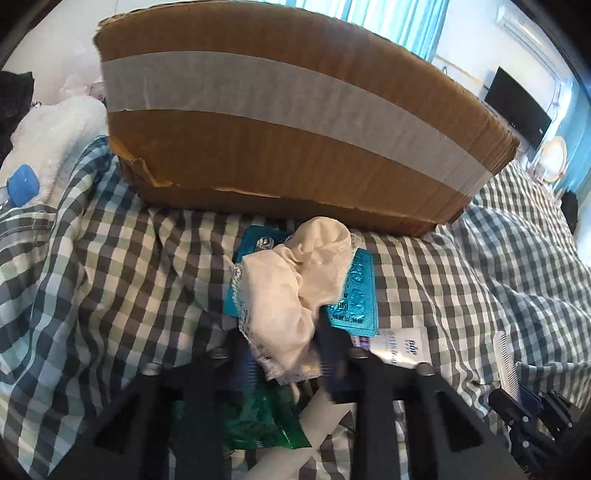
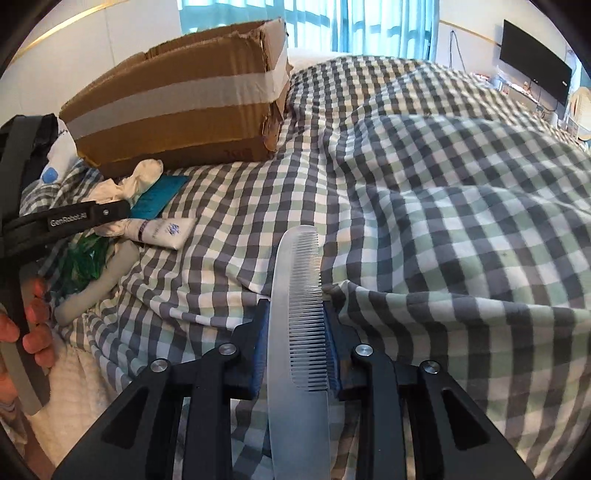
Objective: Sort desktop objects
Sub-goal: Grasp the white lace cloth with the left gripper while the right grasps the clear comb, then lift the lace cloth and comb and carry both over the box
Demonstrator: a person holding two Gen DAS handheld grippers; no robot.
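Bed cover [image 2: 424, 177]: checked quilt, rumpled, carried everything.
Cardboard box [image 1: 295, 122]: taped, lay on the quilt, the landmark here.
Cream cloth [image 1: 295, 291]: crumpled just in front of the box, over teal blister packs [image 1: 356, 291]; the left tool [image 1: 284, 354] was clamped on its near end.
White tube [image 2: 166, 230]: near the box, just beside the cloth.
Comb [image 2: 299, 325]: clear plastic, well apart from the box, pinched upright in the right tool [image 2: 295, 328].

A checked blanket [image 2: 424, 177] is covering the bed, 1 black screen [image 2: 535, 61] is hanging on the far wall, and turquoise curtains [image 2: 369, 26] are letting daylight through.
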